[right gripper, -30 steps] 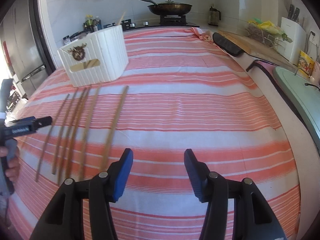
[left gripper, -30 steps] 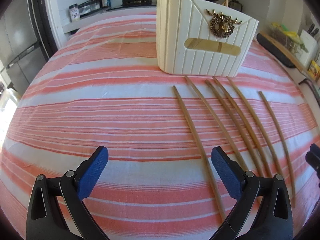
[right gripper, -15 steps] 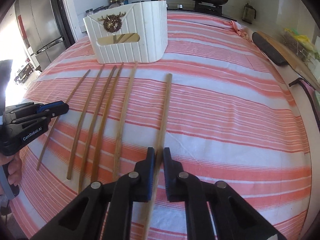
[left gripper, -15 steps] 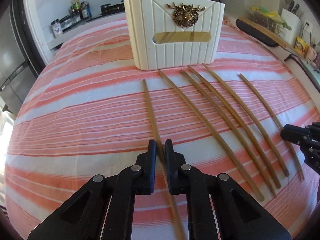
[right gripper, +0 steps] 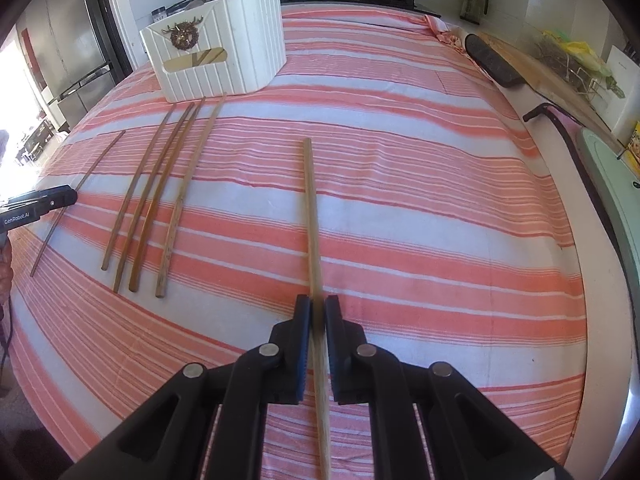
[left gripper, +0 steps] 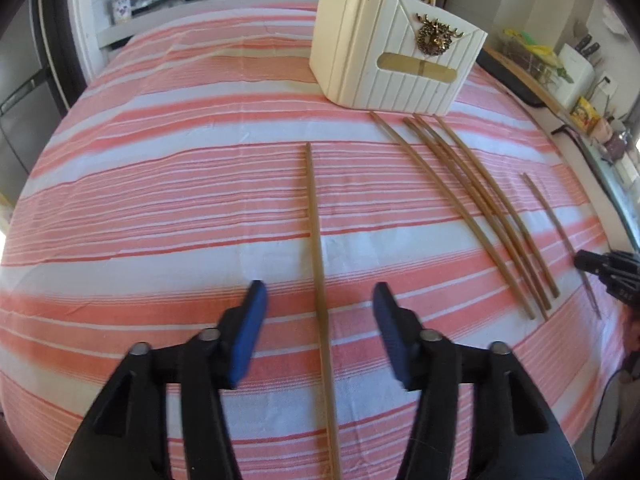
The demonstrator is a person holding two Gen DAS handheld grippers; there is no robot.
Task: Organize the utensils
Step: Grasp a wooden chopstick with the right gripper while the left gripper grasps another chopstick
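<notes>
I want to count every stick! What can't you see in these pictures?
- Inside the white box, right wrist view: its walls hide what it holds; only wooden bits show through the slot.
- The chopstick pinched in the right claw, same view: its near end runs off the bottom edge.
- The jar label, left wrist view: too small.

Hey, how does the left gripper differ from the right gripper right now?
The left gripper is open, its blue pads wide apart; the right gripper is shut. The left gripper only straddles a loose chopstick without touching it, while the right gripper clamps a second chopstick towards its near end. Both are black with blue pads, and each lines up lengthwise with its stick over the striped cloth.
</notes>
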